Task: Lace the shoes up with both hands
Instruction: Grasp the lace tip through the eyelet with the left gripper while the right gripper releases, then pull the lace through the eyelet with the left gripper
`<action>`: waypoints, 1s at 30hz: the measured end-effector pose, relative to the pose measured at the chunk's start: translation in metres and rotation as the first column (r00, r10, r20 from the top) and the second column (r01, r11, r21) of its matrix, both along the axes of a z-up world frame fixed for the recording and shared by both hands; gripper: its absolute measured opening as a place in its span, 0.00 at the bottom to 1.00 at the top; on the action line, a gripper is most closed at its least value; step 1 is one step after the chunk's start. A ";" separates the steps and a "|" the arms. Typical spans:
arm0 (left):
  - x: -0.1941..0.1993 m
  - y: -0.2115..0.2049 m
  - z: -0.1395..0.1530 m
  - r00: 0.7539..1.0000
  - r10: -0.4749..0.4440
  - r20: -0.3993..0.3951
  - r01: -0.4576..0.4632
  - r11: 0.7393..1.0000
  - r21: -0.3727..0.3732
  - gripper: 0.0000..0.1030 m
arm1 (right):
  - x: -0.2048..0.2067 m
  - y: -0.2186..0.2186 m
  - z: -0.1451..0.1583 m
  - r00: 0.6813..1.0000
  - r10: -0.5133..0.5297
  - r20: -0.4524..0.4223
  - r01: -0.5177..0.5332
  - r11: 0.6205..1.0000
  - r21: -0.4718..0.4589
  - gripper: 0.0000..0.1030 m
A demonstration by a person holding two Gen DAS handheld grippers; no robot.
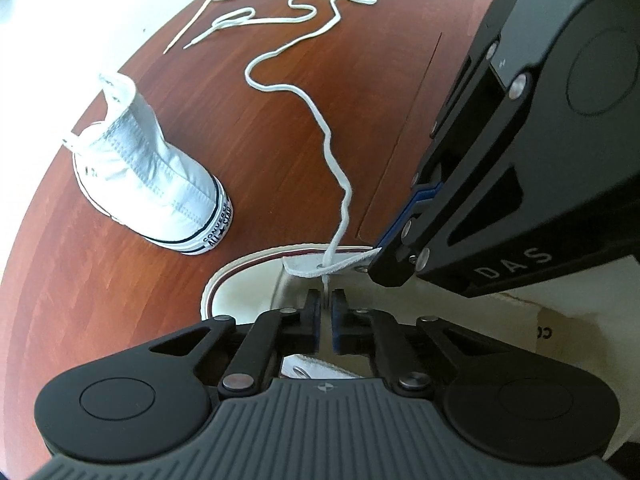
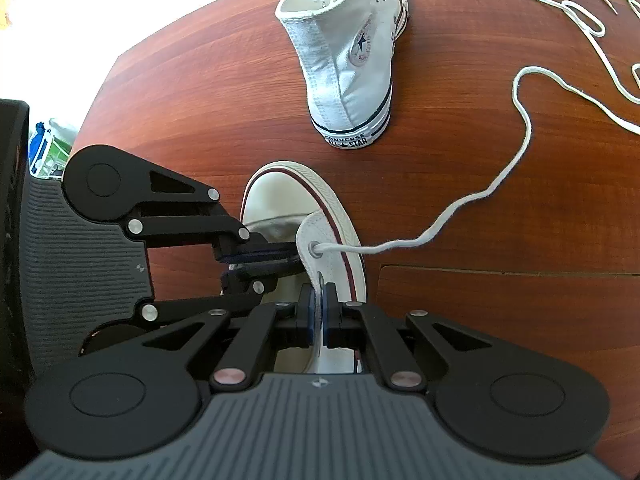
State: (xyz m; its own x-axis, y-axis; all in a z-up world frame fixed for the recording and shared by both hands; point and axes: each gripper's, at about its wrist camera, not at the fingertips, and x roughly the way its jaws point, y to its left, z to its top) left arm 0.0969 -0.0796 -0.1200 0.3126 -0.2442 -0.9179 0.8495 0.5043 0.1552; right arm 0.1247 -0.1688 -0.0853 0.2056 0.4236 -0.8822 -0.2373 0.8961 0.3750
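Here, two shoes — near one [image 2: 304, 200], far one [image 2: 348, 52] — sit mid-table [image 2: 200, 100]; left gripper [image 1: 327, 304] pinches the lace [image 1: 320, 120], right gripper [image 2: 319, 304] pinches the eyelet flap [image 2: 316, 248].

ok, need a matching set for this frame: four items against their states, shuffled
Items
1. far white canvas high-top sneaker
2. near white sneaker with dark red sole stripe
3. long white flat shoelace
4. second white shoelace

States
A. eyelet flap clamped in the shut right gripper
B. standing upright, untouched
C. runs through an eyelet
D. lying loose at the far side of the reddish wooden table

Pairs: 1-B, 2-A, 3-C, 4-D
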 end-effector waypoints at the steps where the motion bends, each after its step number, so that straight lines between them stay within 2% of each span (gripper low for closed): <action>1: 0.000 0.000 0.000 1.000 -0.003 0.003 0.003 1.000 0.000 0.03 | 0.000 0.000 0.000 1.000 -0.001 0.000 0.001 1.000 0.000 0.04; 15: -0.005 0.017 0.021 0.993 0.117 0.007 -0.116 0.991 -0.066 0.02 | -0.003 0.005 -0.001 1.000 -0.007 0.009 0.007 1.000 -0.019 0.03; 30: -0.013 0.039 0.047 0.966 0.258 0.024 -0.254 0.962 -0.095 0.02 | -0.013 0.001 0.003 0.998 -0.060 0.037 0.062 0.995 -0.081 0.03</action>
